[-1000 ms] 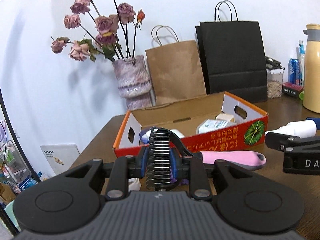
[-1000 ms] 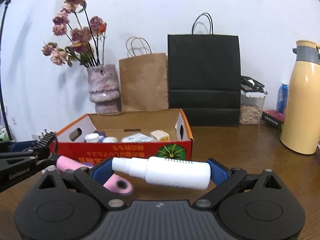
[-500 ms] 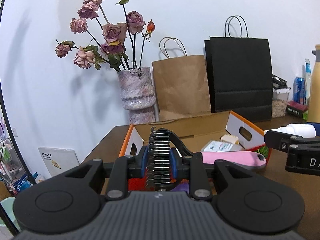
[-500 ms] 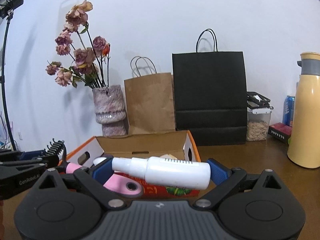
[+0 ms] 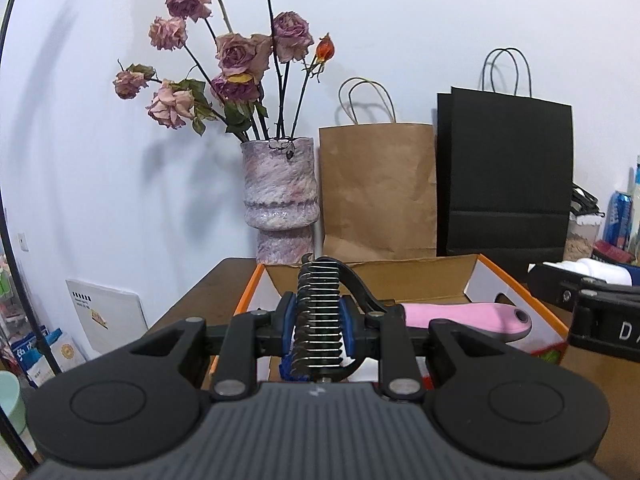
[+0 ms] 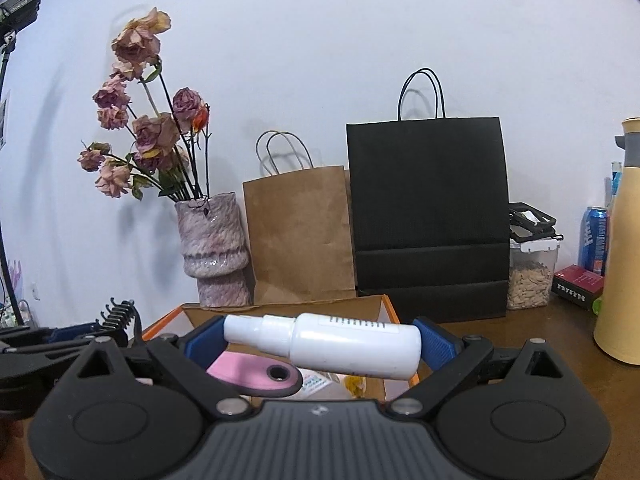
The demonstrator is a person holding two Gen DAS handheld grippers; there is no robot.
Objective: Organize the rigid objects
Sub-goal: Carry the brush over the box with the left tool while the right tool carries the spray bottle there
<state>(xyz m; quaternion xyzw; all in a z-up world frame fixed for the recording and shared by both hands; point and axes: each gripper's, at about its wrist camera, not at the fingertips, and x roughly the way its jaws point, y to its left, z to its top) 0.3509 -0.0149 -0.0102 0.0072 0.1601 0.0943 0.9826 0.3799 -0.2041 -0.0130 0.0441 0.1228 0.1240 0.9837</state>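
My left gripper (image 5: 319, 322) is shut on the toothed metal head of a pet comb (image 5: 320, 312); its pink handle (image 5: 464, 316) sticks out to the right, over the orange cardboard box (image 5: 516, 280). My right gripper (image 6: 320, 340) is shut on a white spray bottle (image 6: 340, 342) held sideways, just above the near edge of the same box (image 6: 390, 308). In the right wrist view the comb's pink handle (image 6: 256, 376) lies below the bottle and the left gripper (image 6: 60, 348) is at far left. The box's contents are mostly hidden.
A stone vase of dried roses (image 5: 280, 196), a brown paper bag (image 5: 378, 188) and a black paper bag (image 6: 428, 216) stand behind the box by the wall. A seed jar (image 6: 530, 272), cans and a cream thermos (image 6: 620, 248) sit at right on the wooden table (image 6: 520, 336).
Both grippers have risen and moved forward with their objects, from in front of the box to over it. The box now sits lower in both views.
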